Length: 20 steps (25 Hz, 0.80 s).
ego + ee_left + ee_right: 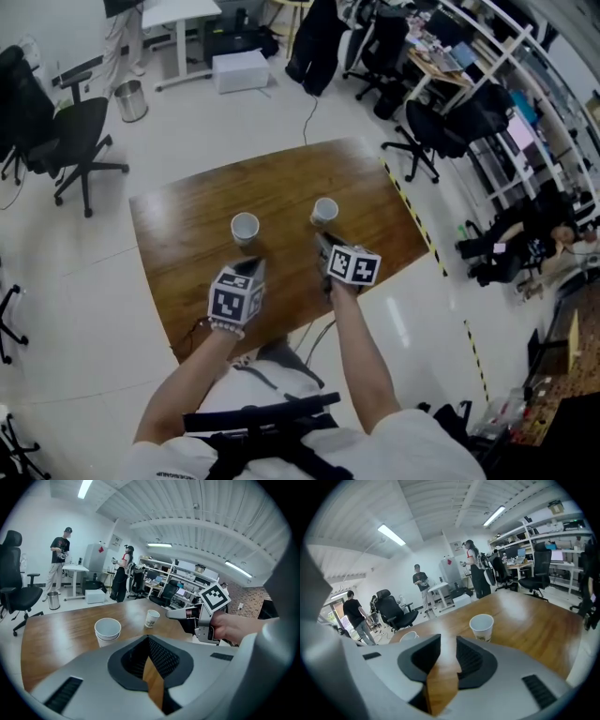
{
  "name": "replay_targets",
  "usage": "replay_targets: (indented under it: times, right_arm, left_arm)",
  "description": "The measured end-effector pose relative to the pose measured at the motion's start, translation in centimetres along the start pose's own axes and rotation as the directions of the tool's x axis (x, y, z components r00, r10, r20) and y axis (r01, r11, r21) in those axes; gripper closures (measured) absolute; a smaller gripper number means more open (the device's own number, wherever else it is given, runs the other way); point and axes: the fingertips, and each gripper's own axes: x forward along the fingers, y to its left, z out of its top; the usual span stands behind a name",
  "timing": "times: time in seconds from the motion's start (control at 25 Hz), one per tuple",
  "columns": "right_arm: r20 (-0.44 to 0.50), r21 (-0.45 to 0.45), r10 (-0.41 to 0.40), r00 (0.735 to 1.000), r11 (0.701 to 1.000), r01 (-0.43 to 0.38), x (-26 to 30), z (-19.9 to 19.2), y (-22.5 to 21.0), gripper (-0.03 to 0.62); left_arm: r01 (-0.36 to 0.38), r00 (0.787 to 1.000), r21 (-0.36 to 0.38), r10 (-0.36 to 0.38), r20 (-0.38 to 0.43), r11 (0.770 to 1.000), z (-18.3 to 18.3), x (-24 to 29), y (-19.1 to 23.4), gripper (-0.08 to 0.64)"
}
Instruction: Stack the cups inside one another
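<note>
We're in a busy open workshop, with office chairs (80, 141) scattered over a pale floor, loaded shelves (506, 84) down one side and people (60, 557) standing at the back, and in the middle sits a wooden bench (187, 234) with two paper cups on it. The left cup (245, 227) stands upright and mouth-up, directly ahead of the left claw (255, 266). The right cup (324, 211) is well apart from it, also upright, just beyond the right claw (324, 241). Both claws hover over the near edge and neither is touching a cup. In the left gripper view the left claw (149, 667) has its jaws parted by a slim wedge of bare wood, nothing between them. In the right gripper view the right claw (443, 667) gapes wider, also empty. From the left side the left cup (108, 631) shows what looks like a second rim under the first — possibly a pair already nested, hard to be sure — and the right cup (152, 618) carries some print. By the look of them these are feather-light, thin-walled things that would skid on that glossy wood and buckle under a hard squeeze, so a gentle pinch on the wall just under the stiff rolled rim looks best. That leaves the mouth round for the drop. The right cup (482, 626) sits squarely in the line of its claw, an easy first pick, while the other claw could steady the left cup (408, 636) as the receiver.
</note>
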Motion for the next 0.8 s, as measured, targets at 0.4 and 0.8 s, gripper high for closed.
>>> replay_targets:
  times: [0.4,0.8]
  right_arm:
    - [-0.003,-0.027,-0.049,0.999,0.998,0.049,-1.1,2.9,-7.3,0.459]
    - [-0.097,-0.099,-0.017,0.995,0.995,0.007,2.1,4.3,-10.9,0.459]
  left_arm:
    - [-0.005,1.0,0.007,0.005,-0.017,1.0,1.2,4.3,-3.8,0.565]
    - [-0.023,0.999,-0.013,0.023,-0.039,1.0,1.5,7.7,-6.2,0.565]
